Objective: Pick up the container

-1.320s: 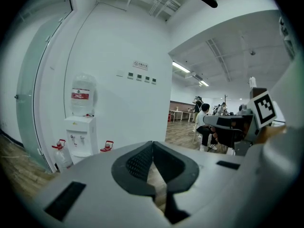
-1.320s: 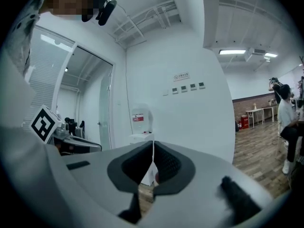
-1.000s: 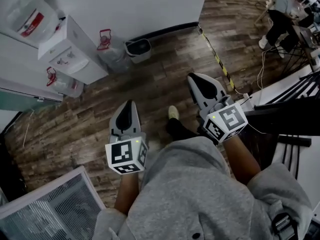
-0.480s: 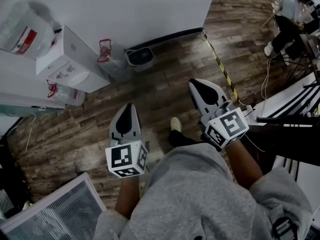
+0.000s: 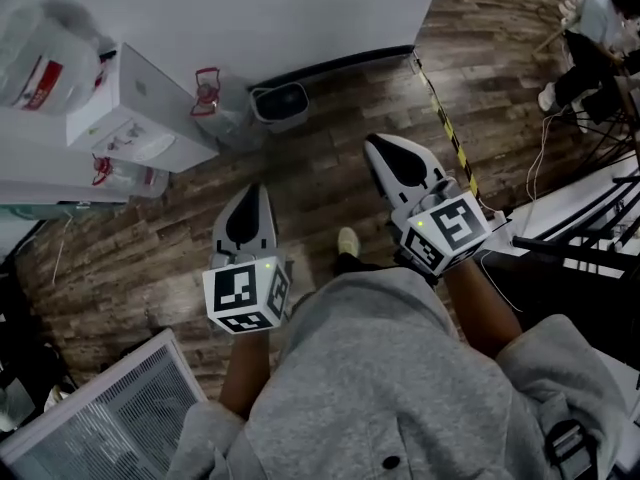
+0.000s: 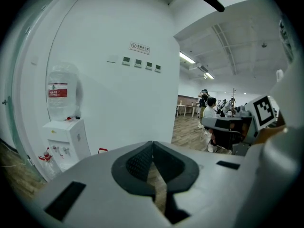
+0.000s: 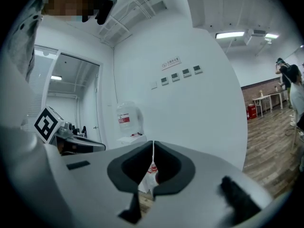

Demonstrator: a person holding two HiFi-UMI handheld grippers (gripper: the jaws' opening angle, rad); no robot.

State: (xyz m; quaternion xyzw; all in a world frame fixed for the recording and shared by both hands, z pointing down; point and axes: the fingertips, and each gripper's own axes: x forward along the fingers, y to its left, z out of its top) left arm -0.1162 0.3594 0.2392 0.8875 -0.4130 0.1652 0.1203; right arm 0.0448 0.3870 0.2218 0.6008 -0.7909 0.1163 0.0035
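standing over wood floor [image 5: 330, 178], both grippers mid-air. left gripper [image 5: 258, 193] jaws pressed together, nothing between; right gripper [image 5: 378, 146] jaws likewise shut, empty. container unclear: small dark bin [image 5: 279, 102] at 12 o'clock against wall base, clear jug [image 5: 222, 113] just beside it at 11. open floor between. desk [image 5: 560, 193] edge at 3, grille [image 5: 100, 418] at 7.

Bare wooden floor [image 5: 330, 183] lies open ahead of the left gripper [image 5: 254, 196] and right gripper [image 5: 380, 148], as far as the white wall [image 5: 300, 8]. A water dispenser [image 5: 140, 108], a bottle [image 5: 222, 108] and a small bin [image 5: 279, 103] crowd the far left along that wall. A grille panel [image 5: 100, 418] blocks the near left, and black desks [image 5: 590, 248] and cables [image 5: 535, 133] block the right.
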